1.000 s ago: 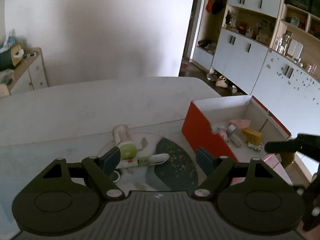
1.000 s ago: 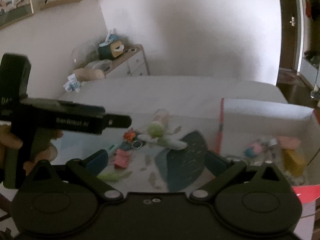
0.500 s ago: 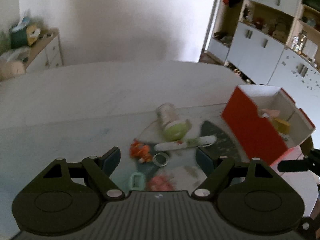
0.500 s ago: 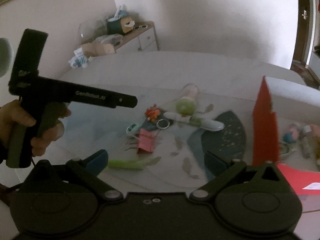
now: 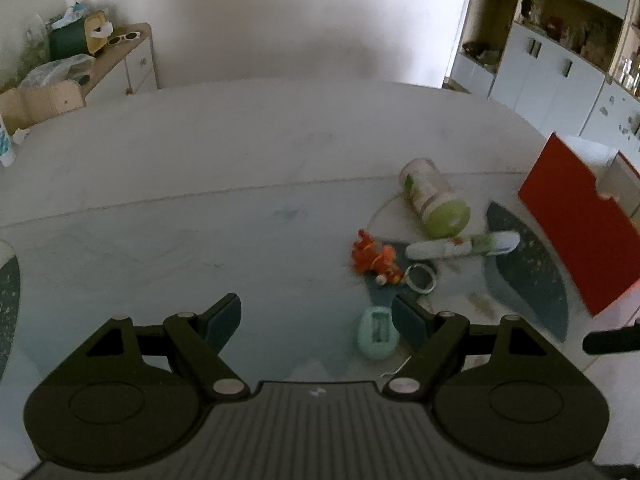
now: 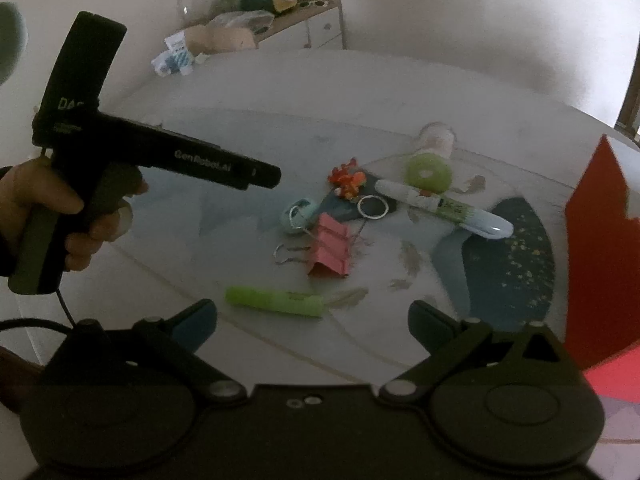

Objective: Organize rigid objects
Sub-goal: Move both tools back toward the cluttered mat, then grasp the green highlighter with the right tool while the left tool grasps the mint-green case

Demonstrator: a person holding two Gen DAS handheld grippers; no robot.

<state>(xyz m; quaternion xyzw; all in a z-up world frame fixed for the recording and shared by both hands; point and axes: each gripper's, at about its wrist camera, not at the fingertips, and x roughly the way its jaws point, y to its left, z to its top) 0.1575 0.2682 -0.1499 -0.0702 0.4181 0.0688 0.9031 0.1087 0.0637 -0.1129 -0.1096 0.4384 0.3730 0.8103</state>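
Observation:
Small items lie scattered on the table: a green-lidded jar [image 5: 436, 200] on its side, a white-green tube [image 5: 464, 245], an orange toy [image 5: 374, 258], a metal ring [image 5: 420, 278], a mint oval item [image 5: 378, 334], a pink binder clip [image 6: 331, 246] and a green marker [image 6: 274, 301]. The red box [image 5: 580, 224] stands at the right. My left gripper [image 5: 318, 322] is open and empty, its right finger beside the mint item. My right gripper [image 6: 312, 326] is open and empty, just short of the green marker. The left gripper's body [image 6: 120, 148] shows in the right wrist view.
A wooden side cabinet [image 5: 128, 60] with clutter stands at the back left. White cupboards and shelves [image 5: 560, 60] line the right wall. The table [image 5: 240, 152] is white with dark teal patches [image 5: 524, 276] near the box.
Both grippers have pulled back and swung left, away from the red box. The scattered items now sit right of centre in the left wrist view. Both stay open.

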